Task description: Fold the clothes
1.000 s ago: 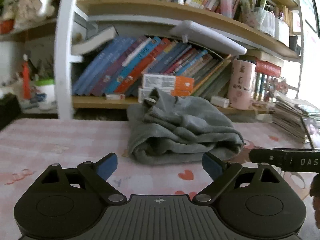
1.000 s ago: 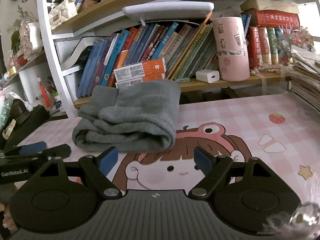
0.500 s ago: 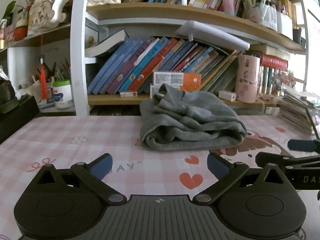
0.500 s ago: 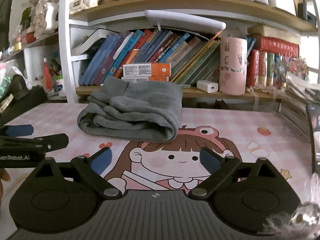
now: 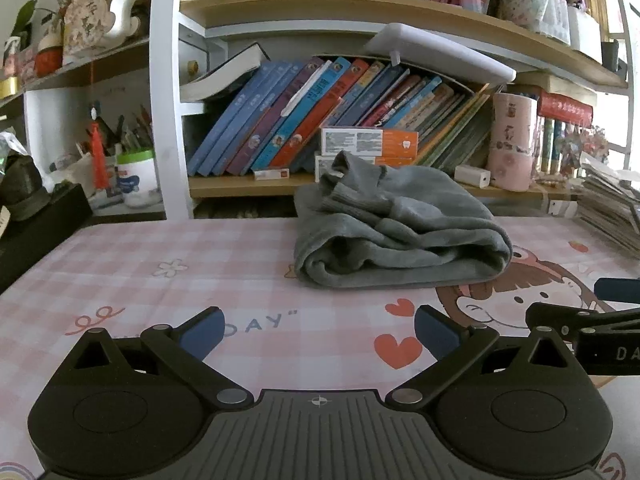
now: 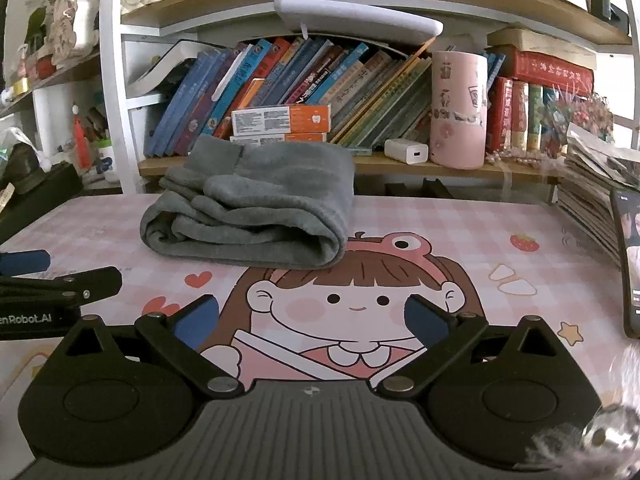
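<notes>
A grey garment [image 5: 396, 228] lies folded in a thick bundle on the pink cartoon table mat [image 5: 200, 264], near the bookshelf; it also shows in the right wrist view [image 6: 256, 216]. My left gripper [image 5: 318, 334] is open and empty, well short of the bundle. My right gripper [image 6: 312, 318] is open and empty, also short of it and to its right. Each gripper shows at the edge of the other's view: the right one [image 5: 592, 320] and the left one [image 6: 48, 280].
A bookshelf [image 5: 360, 184] with leaning books, orange boxes [image 6: 280, 118] and a pink cup [image 6: 458, 112] stands right behind the garment. A stack of magazines [image 6: 592, 200] and a phone [image 6: 630, 264] are at the right. A black box [image 5: 36, 224] sits at the left edge.
Both grippers have pulled back from the folded garment and stay open; the bundle now lies farther off and has not moved.
</notes>
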Demonstrator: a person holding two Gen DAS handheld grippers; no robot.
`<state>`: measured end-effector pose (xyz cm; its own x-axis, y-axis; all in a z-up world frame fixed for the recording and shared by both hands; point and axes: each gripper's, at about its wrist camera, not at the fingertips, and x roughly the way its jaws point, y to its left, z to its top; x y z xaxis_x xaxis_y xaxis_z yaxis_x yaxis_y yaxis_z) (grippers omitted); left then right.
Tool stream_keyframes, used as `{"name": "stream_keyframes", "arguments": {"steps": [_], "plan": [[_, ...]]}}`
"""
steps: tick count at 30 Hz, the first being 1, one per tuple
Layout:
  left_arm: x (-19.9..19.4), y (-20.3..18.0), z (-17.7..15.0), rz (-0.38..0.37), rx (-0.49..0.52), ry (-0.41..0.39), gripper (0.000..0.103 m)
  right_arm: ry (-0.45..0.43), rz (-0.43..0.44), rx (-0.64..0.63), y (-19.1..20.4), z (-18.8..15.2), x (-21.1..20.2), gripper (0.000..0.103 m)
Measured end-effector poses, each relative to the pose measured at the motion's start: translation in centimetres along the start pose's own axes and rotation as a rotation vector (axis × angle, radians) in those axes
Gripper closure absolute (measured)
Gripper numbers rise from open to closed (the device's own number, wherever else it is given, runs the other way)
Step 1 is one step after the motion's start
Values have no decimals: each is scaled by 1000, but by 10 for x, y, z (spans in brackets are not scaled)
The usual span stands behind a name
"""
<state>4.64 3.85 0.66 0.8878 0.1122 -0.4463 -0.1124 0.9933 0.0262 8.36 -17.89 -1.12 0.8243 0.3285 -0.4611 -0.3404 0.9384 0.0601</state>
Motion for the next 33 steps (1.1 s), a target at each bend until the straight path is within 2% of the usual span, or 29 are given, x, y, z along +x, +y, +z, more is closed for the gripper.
{"name": "stream_keyframes", "arguments": {"steps": [33], "plan": [[2,0,1,-9,3,13,1,8,4,-4,1,0,1,2]]}}
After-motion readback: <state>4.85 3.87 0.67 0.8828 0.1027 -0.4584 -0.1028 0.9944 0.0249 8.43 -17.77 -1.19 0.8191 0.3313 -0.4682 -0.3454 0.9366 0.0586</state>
